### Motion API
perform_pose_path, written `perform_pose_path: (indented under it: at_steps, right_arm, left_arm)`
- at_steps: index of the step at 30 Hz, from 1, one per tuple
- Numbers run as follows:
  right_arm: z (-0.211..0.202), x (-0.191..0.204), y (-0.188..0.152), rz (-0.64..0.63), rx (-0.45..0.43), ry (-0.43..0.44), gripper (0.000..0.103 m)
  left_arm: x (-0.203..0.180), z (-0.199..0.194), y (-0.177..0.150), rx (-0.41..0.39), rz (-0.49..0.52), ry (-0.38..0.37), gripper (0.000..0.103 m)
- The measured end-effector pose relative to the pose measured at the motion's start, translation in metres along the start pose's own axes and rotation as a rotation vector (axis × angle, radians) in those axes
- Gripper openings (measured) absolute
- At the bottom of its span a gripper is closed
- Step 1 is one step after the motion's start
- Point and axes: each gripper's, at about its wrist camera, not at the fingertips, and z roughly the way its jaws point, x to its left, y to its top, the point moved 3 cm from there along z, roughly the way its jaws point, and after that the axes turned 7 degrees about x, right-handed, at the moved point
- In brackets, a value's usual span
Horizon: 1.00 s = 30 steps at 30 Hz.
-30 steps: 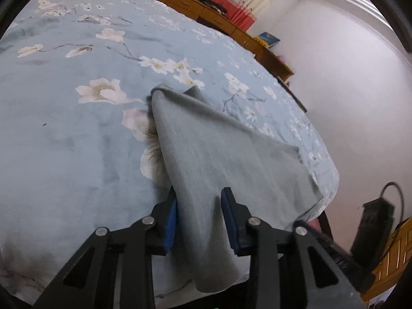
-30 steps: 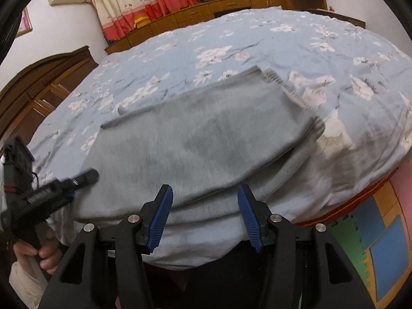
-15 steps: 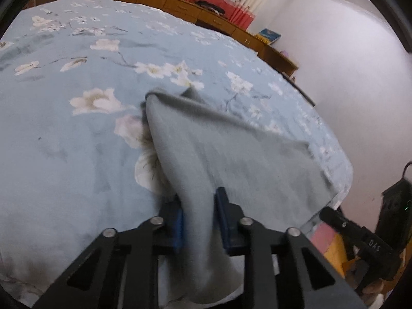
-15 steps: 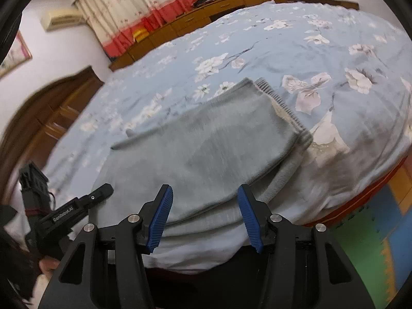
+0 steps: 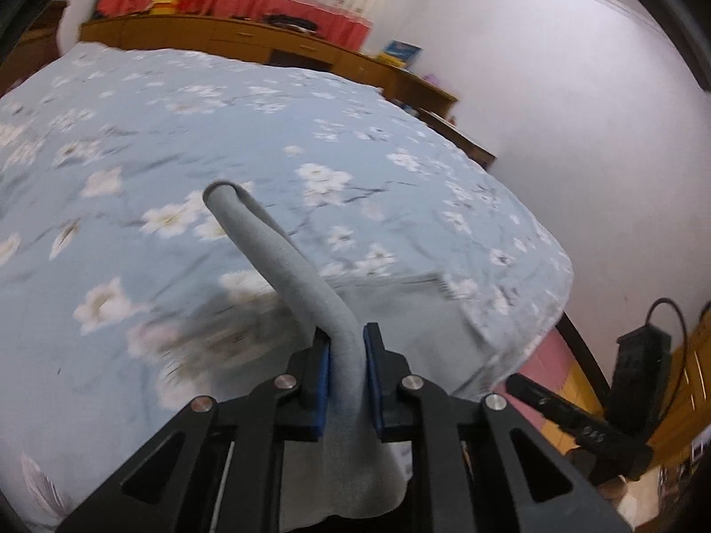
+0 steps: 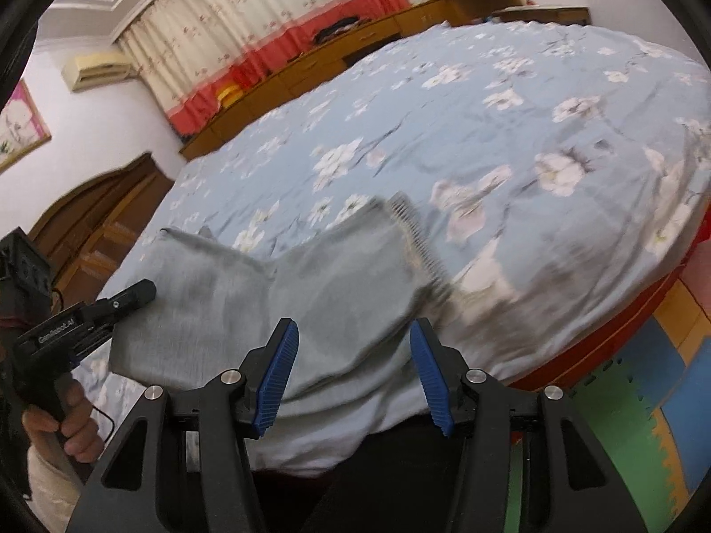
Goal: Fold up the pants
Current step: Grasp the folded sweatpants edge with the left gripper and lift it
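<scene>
Now L gripper (image 5: 346,382) tight on grey pants (image 5: 284,266), R gripper (image 6: 353,373) agape.

Left hand-held gripper (image 5: 346,382) clamped, right hand-held gripper (image 6: 353,373) parted

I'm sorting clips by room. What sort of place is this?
Most likely a home bedroom: a bed with a floral sheet, curtains above low wooden cabinets, and a wall air conditioner.
</scene>
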Motion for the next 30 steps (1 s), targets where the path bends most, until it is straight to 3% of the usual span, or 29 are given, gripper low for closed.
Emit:
perform_pose_path:
  at_steps: [6, 13, 20, 25, 30]
  right_arm:
    - [-0.011, -0.027, 0.014, 0.06, -0.054, -0.008, 0.053]
    - [-0.012, -0.057, 0.02, 0.12, -0.048, -0.047, 0.053]
    - [-0.009, -0.075, 0.02, 0.144, -0.035, -0.064, 0.054]
    - [0.001, -0.072, 0.023, 0.151, -0.014, -0.05, 0.053]
    - [0.003, -0.051, 0.032, 0.078, -0.006, -0.021, 0.053]
  left_arm:
    - [-0.058, 0.028, 0.017, 0.047, 0.091, -0.012, 0.014]
    - [-0.117, 0.102, 0.014, 0.133, 0.198, -0.022, 0.014]
    - [-0.135, 0.167, 0.003, 0.24, 0.212, 0.002, 0.016]
    - [-0.136, 0.164, -0.002, 0.247, 0.242, -0.02, 0.031]
    - [-0.127, 0.141, 0.004, 0.222, 0.228, -0.034, 0.04]
